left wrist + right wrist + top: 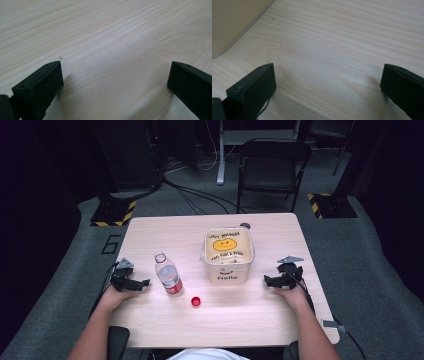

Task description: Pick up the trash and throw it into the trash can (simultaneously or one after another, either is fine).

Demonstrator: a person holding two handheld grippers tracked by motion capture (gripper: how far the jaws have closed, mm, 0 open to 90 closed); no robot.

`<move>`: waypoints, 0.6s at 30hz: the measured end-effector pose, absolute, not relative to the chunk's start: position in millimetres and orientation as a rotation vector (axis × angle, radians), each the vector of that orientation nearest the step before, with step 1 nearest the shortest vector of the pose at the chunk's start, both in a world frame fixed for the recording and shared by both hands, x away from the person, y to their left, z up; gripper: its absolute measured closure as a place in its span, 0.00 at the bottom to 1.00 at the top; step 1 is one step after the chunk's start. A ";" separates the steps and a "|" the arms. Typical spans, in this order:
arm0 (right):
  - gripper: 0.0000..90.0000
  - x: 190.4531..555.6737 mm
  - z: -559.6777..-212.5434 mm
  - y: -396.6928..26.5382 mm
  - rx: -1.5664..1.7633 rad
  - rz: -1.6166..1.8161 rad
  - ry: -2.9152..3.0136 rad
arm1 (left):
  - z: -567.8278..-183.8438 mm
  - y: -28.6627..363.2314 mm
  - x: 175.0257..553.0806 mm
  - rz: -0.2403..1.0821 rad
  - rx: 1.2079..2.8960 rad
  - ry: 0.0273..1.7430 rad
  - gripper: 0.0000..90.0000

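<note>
Both claws spread wide, empty: left claw (131, 282), right claw (280, 279) resting on bench (260, 320). Bottle (168, 273) upright at left claw's 3 o'clock, cap (196, 301) near its 5. Grip bottle mid-body, keep it vertical.

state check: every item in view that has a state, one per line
bottle: upright on the table, uncapped
red cap: off, lying on the table in front of the bottle
white bin: upright, open-topped; contents unclear
left gripper: open, jaws wide over bare wood, holding nothing
right gripper: open, jaws wide, holding nothing
folding chair: unfolded, standing beyond the table
</note>
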State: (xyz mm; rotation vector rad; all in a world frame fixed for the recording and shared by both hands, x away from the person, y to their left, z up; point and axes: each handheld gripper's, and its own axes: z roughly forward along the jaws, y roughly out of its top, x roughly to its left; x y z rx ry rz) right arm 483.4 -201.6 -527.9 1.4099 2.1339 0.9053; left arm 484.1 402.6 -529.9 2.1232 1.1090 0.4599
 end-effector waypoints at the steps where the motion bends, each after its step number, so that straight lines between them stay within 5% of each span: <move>1: 0.00 483.4 -527.9 -201.6 1.412 0.906 2.134 | -529.9 402.6 484.1 0.459 2.123 1.109 0.00; 18: 0.00 483.0 -527.9 -200.0 1.395 0.916 2.150 | -528.3 400.8 475.2 0.442 2.135 1.086 0.03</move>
